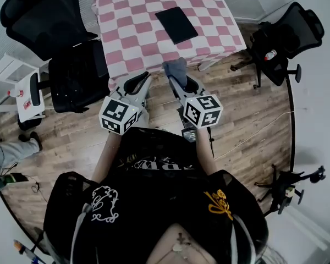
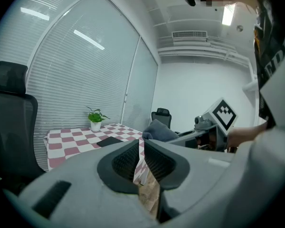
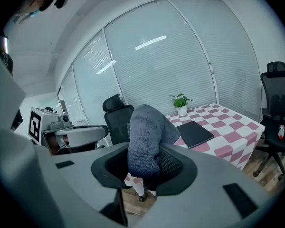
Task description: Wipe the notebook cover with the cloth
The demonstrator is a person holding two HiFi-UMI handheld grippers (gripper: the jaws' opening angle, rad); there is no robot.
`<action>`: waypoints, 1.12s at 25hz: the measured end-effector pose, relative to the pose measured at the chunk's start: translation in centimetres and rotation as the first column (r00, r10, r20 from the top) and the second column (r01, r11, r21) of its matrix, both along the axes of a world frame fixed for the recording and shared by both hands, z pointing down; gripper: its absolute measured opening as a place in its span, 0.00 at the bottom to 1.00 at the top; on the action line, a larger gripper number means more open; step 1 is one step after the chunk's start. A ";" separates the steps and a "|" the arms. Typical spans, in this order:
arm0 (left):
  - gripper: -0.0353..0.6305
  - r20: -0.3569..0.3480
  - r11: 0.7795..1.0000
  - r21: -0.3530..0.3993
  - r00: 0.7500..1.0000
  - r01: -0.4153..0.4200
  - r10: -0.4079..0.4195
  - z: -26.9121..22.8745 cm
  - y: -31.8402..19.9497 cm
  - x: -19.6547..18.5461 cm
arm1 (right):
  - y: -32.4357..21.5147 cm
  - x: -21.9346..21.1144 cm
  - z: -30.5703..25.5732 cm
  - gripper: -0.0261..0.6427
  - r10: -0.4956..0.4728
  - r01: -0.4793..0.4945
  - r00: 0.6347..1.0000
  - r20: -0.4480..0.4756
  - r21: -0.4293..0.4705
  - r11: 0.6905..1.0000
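Cloth [image 3: 145, 132] between right claw [image 3: 146, 164] jaws

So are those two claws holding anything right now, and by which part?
The right gripper pinches the grey cloth by its bunched lower end, the rest standing above the jaws. The left gripper holds nothing, its jaws nearly together.

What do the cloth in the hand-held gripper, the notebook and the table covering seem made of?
Cloth: grey-blue, soft knit or terry fabric, going by its fuzzy, textured surface. Notebook: smooth matte black cover, perhaps faux leather or plastic; unclear. Tablecloth: pink-and-white checks, likely fabric or thin vinyl, since it drapes over the edge.
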State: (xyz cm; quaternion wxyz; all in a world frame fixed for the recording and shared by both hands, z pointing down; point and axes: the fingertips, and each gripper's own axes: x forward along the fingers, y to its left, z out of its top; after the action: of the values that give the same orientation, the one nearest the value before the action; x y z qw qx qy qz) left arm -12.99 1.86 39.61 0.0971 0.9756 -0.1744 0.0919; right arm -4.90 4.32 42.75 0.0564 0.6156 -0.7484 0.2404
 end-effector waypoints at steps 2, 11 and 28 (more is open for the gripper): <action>0.09 0.001 1.000 -0.002 1.000 -0.004 0.004 -0.1 -1.8 0.2 | -1.6 0.3 -0.1 0.22 0.006 -0.006 1.000 -0.002 -0.005 1.000; 0.09 -0.010 0.999 0.013 0.999 -0.031 0.031 -0.5 -9.8 0.9 | -9.0 0.8 0.1 0.22 0.035 -0.036 0.999 -0.007 -0.032 0.999; 0.09 -0.007 0.998 -0.020 0.998 -0.064 0.063 1.2 -18.5 0.9 | -14.3 3.8 1.1 0.22 0.123 -0.131 0.989 -0.077 -0.110 0.985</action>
State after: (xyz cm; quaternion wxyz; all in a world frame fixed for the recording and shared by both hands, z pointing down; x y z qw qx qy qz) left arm -12.07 -16.69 40.78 0.1045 0.9799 -0.1420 0.0933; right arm -1.13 -9.97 43.90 0.1025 0.6660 -0.6900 0.2644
